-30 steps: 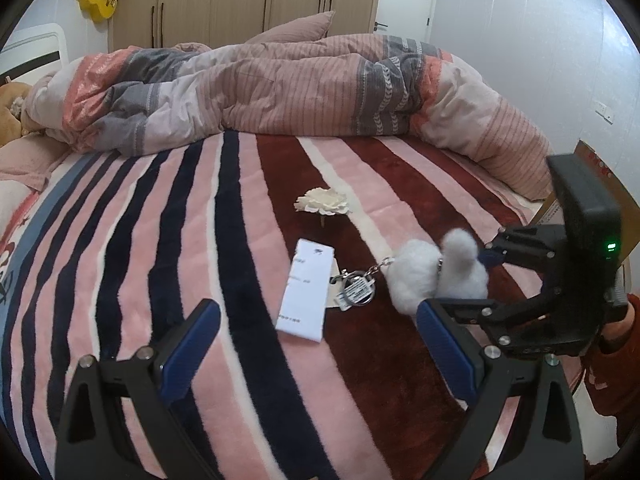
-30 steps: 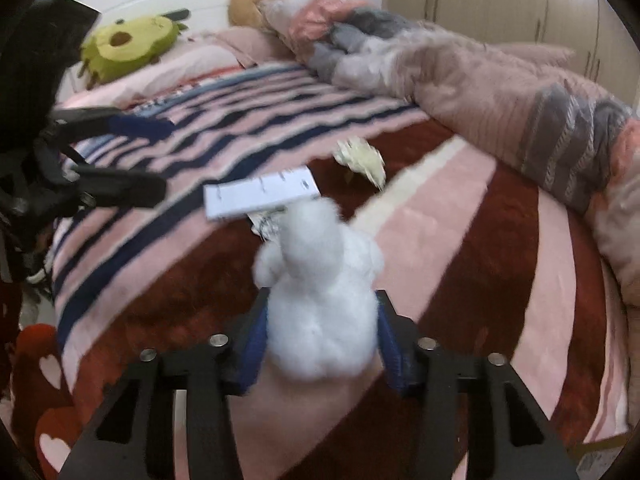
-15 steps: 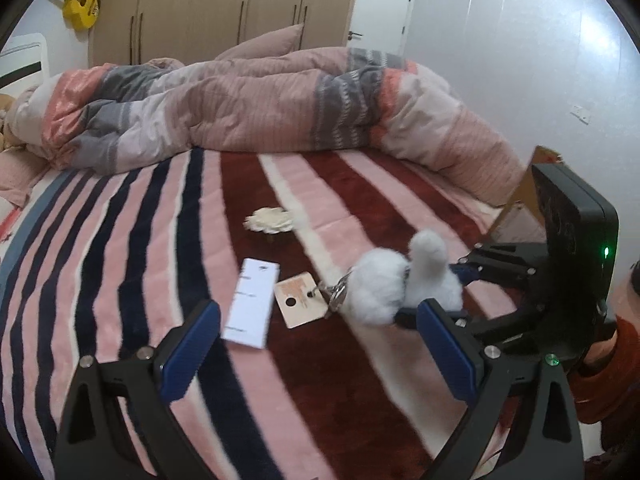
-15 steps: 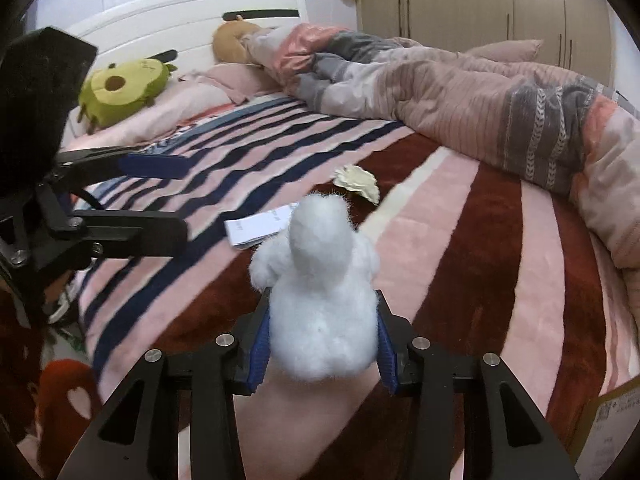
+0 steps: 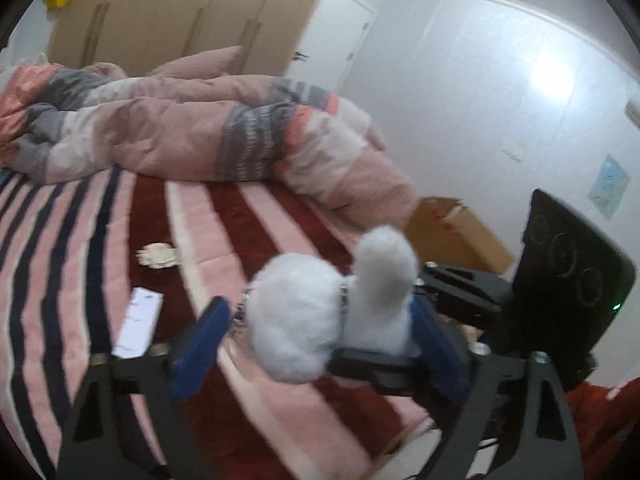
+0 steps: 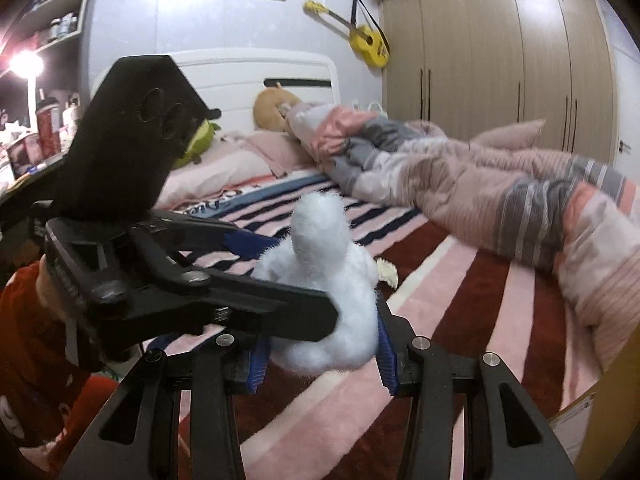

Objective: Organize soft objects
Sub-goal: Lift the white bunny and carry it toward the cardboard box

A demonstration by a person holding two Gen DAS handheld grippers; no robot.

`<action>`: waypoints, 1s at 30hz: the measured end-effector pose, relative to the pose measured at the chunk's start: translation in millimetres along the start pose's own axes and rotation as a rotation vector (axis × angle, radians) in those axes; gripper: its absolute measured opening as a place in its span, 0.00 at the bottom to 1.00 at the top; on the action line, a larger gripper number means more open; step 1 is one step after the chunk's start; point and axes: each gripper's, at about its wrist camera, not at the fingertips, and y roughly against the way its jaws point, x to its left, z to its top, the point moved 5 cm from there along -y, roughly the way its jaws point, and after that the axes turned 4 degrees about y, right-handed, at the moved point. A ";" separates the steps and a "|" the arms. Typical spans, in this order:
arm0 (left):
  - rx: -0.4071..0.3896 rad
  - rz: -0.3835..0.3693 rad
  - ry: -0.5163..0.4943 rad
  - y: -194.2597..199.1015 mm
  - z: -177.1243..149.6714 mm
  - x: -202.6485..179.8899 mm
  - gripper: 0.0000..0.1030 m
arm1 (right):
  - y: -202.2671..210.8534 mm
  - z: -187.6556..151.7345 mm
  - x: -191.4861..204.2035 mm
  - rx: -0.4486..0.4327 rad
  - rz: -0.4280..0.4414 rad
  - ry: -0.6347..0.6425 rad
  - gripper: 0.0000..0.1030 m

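Right wrist view: the right gripper clamps a white plush toy between its blue pads, lifted above the striped blanket. The left gripper surrounds the toy's other end, jaws spread wide, pads flanking the fluff; contact cannot be told through the blur. A paper tag and a cream flower lie on the blanket; a rumpled duvet crosses the bed.
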 end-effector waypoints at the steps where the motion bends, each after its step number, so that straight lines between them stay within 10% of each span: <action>1: 0.002 -0.020 -0.001 1.8 0.9 -5.4 0.72 | 3.8 1.1 0.1 -0.005 -0.003 0.004 0.39; 15: -0.020 0.034 -0.230 -0.1 35.5 -130.3 0.71 | 113.0 14.8 -46.4 -0.086 -0.106 -0.018 0.39; 30: 0.084 -0.053 -0.410 -108.1 52.6 -263.7 0.71 | 217.2 -45.9 -148.4 -0.096 -0.271 -0.149 0.39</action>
